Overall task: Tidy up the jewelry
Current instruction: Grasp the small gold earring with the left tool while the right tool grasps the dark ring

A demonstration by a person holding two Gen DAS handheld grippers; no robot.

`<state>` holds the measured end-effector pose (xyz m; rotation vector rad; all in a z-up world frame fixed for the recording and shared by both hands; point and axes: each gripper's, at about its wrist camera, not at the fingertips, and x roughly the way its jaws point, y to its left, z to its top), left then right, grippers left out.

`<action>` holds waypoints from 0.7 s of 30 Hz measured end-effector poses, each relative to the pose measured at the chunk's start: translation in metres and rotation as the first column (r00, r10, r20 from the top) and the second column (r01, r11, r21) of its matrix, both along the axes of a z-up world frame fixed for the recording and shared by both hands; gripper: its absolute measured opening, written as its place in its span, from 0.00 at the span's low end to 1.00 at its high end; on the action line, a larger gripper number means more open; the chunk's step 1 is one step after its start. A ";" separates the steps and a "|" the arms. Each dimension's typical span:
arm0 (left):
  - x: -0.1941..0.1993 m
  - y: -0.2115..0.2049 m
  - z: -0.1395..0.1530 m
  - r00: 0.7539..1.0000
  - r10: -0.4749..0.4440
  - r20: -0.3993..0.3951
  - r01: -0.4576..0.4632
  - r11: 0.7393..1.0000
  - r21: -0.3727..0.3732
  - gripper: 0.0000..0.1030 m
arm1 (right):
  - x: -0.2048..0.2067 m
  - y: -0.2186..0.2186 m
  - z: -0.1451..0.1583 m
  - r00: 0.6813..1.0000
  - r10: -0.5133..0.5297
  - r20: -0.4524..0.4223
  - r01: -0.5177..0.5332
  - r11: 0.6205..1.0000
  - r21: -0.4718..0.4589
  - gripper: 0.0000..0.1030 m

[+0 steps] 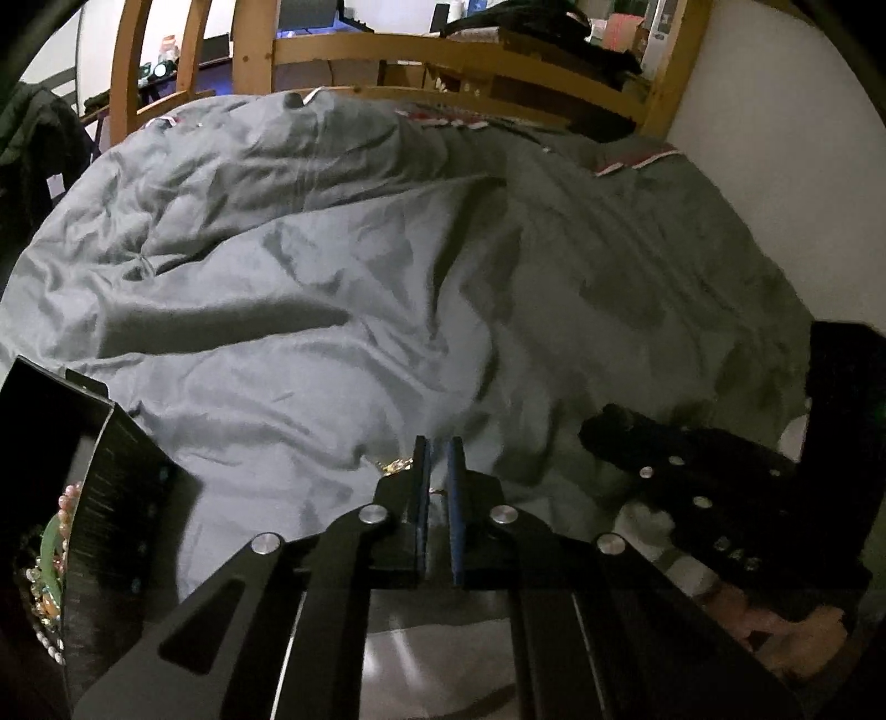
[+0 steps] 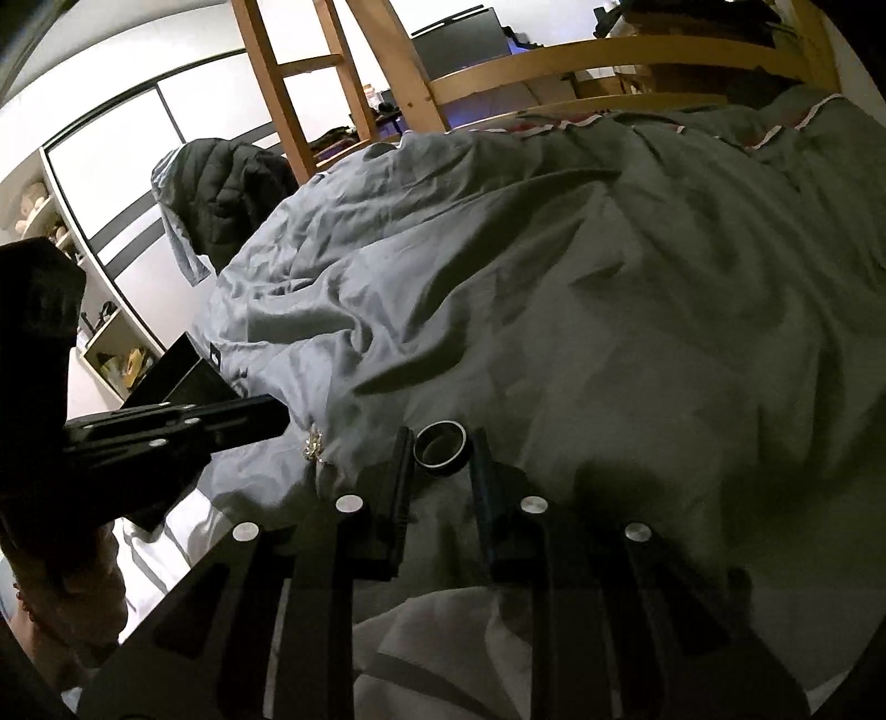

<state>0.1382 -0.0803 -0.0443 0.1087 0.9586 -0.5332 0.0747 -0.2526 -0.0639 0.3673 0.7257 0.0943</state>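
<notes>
A small gold sparkly jewelry piece point(image 1: 397, 466) lies on the grey duvet point(image 1: 387, 288), just left of my left gripper's tips; it also shows in the right wrist view point(image 2: 314, 445). My left gripper point(image 1: 441, 450) is nearly shut, with a thin gold bit between its blue pads. A dark metal ring point(image 2: 441, 440) lies on the duvet between the fingers of my right gripper point(image 2: 441, 443), which is open around it. A black open box point(image 1: 83, 498) at the lower left holds beaded bracelets point(image 1: 52, 548). The box also shows in the right wrist view point(image 2: 188, 376).
A wooden bed frame point(image 1: 470, 50) runs along the far end. A dark jacket point(image 2: 232, 183) hangs at the bed's left side. A white wall point(image 1: 775, 138) is on the right. The right gripper body point(image 1: 720, 487) sits close to the right of my left gripper.
</notes>
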 end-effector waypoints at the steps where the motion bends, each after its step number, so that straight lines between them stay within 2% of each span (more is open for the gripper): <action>1: 0.003 -0.001 -0.006 1.000 0.014 -0.010 -0.014 1.000 0.016 0.46 | 0.000 0.002 0.000 1.000 0.004 0.000 -0.004 1.000 -0.006 0.21; 2: 0.006 -0.001 -0.011 0.999 0.039 -0.002 -0.039 0.999 0.034 0.62 | 0.000 0.003 0.000 1.000 0.006 0.000 -0.006 1.000 -0.012 0.21; 7: 0.014 -0.003 -0.032 0.999 0.035 -0.036 -0.033 0.998 0.050 0.60 | 0.001 0.003 -0.001 1.000 0.009 -0.004 -0.009 1.000 -0.004 0.21; 9: 0.015 -0.005 -0.038 0.998 0.038 -0.044 -0.034 0.997 0.073 0.52 | 0.001 0.002 -0.002 1.000 0.008 -0.007 -0.008 1.000 -0.004 0.21; 14: 0.019 0.001 -0.033 0.998 0.038 -0.059 -0.035 0.998 0.045 0.17 | 0.002 0.002 -0.003 1.000 0.008 -0.013 -0.008 1.000 0.005 0.21; 18: 0.022 0.010 -0.031 0.995 0.065 -0.070 -0.064 0.998 0.022 0.12 | 0.002 0.003 -0.003 1.000 0.009 -0.014 -0.009 1.000 0.004 0.21; 21: 0.020 0.016 -0.018 0.996 0.081 -0.045 -0.080 0.997 0.010 0.12 | 0.002 0.002 -0.003 1.000 0.005 -0.006 -0.005 1.000 0.010 0.21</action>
